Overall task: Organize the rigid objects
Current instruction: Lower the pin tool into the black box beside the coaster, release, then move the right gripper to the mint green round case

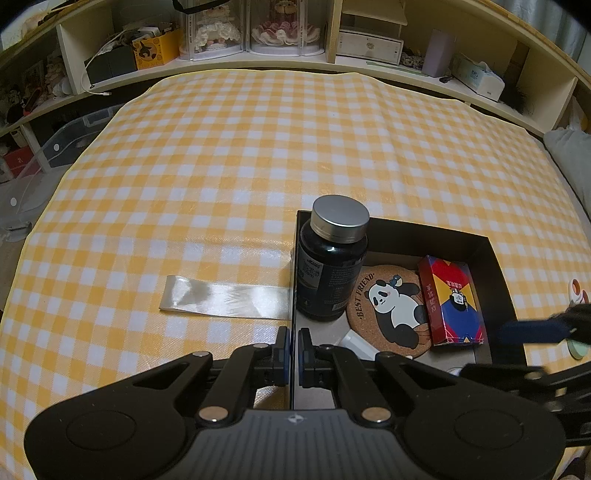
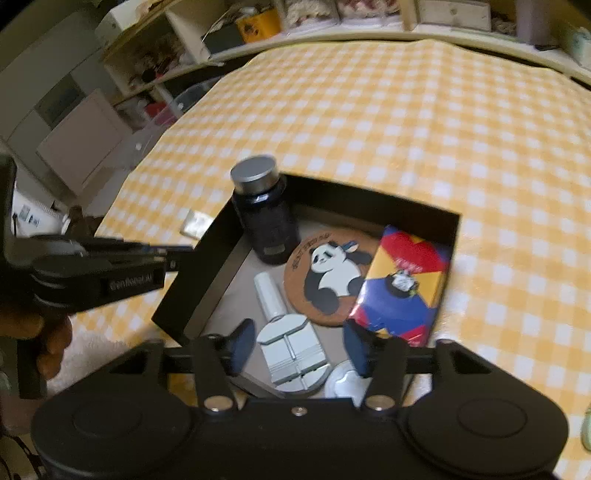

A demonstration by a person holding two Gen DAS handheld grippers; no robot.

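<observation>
A black open box point(image 1: 495, 266) point(image 2: 207, 258) lies on the yellow checked cloth. In it stand a dark bottle with a silver cap point(image 1: 332, 258) point(image 2: 264, 214), a panda cork coaster point(image 1: 391, 306) point(image 2: 328, 273), a red-blue card pack point(image 1: 452, 301) point(image 2: 402, 288), a pale grey tool point(image 2: 288, 339) and a white round piece point(image 2: 345, 380). My left gripper point(image 1: 292, 354) is shut on the box's left wall. My right gripper point(image 2: 299, 347) is open and empty, over the box's near end above the grey tool.
A strip of clear tape point(image 1: 225, 297) lies on the cloth left of the box. Cluttered shelves point(image 1: 295, 33) run along the far side. A clear plastic bin point(image 1: 55, 147) stands off the table's left edge. A pale green item point(image 2: 585, 428) lies at the right.
</observation>
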